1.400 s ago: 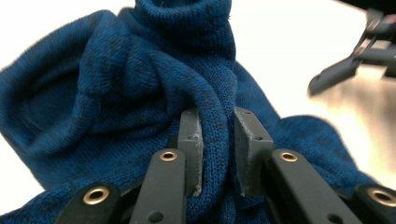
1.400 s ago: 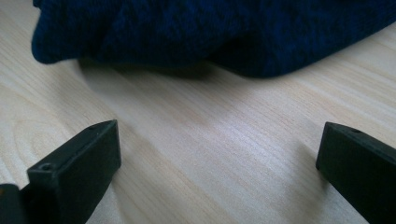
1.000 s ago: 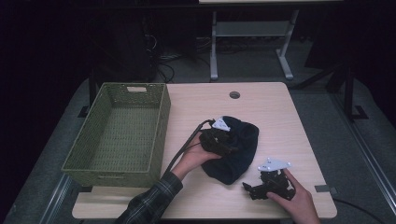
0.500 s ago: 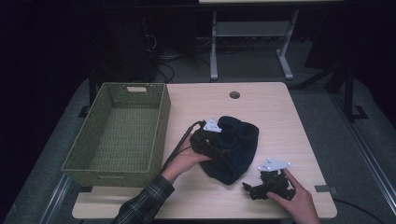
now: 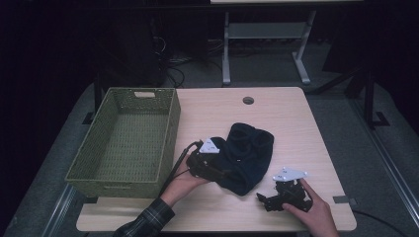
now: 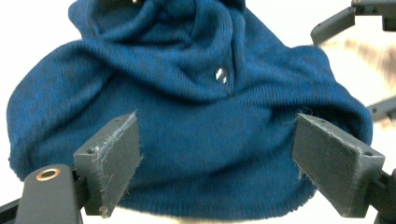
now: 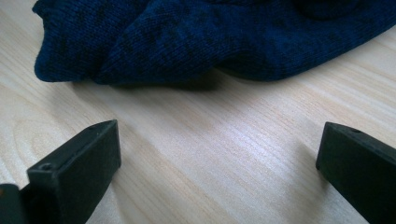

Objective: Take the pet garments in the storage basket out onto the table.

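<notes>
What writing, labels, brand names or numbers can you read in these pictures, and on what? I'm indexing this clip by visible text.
None can be read.
Blue knitted garment: no tag or print; a small button-like spot near its fold bears nothing legible.
Green woven basket: no label.
Grey plate on the left tongs and on the right tongs: small dark dots, no letters or digits.
Wooden table: unmarked.

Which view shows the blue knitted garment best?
The left gripper view: the blue knitted garment is close, whole and sharp, its snap visible. The high view shows a dark heap; the right gripper view shows just its near edge on the table.
</notes>
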The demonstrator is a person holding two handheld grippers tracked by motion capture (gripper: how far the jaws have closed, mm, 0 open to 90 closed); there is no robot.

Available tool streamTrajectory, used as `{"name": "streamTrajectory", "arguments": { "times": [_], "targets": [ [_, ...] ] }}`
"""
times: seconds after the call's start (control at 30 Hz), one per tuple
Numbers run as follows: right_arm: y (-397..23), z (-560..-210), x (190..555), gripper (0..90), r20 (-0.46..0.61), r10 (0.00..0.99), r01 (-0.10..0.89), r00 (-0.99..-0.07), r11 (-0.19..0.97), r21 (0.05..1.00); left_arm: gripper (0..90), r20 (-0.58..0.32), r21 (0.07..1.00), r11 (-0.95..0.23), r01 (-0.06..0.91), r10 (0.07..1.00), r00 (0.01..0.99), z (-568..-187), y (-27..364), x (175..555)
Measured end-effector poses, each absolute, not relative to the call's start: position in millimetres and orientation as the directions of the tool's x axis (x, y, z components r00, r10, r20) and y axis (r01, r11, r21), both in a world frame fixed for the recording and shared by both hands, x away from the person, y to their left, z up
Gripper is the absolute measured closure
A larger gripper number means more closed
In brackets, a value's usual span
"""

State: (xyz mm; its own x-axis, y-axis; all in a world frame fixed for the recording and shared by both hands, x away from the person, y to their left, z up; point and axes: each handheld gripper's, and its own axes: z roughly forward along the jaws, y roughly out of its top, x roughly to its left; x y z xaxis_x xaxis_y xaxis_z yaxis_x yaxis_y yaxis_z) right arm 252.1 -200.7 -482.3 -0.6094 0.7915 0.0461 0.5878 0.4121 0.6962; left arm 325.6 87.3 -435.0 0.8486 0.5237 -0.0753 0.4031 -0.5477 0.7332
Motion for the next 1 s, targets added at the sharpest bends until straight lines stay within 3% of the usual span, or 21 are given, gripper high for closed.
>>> {"name": "streamTrajectory", "arguments": {
  "times": [0.63,0.77,1.0],
  "targets": [
    [-201,-482,252,0.0,0.047,0.792,0.588,-0.609,0.412,0.696,13.8,-0.058,0.647,-0.611,0.456,0.556,0.829,-467,110,289],
    [-201,-482,252,0.0,0.047,0.791,0.589,-0.609,0.412,0.696,13.0,-0.004,0.649,-0.631,0.425,0.556,0.831,-470,109,288],
    [-201,-482,252,0.0,0.047,0.792,0.589,-0.609,0.412,0.696,12.8,-0.003,0.717,-0.58,0.386,0.552,0.834,-478,115,286]
  ]
}}
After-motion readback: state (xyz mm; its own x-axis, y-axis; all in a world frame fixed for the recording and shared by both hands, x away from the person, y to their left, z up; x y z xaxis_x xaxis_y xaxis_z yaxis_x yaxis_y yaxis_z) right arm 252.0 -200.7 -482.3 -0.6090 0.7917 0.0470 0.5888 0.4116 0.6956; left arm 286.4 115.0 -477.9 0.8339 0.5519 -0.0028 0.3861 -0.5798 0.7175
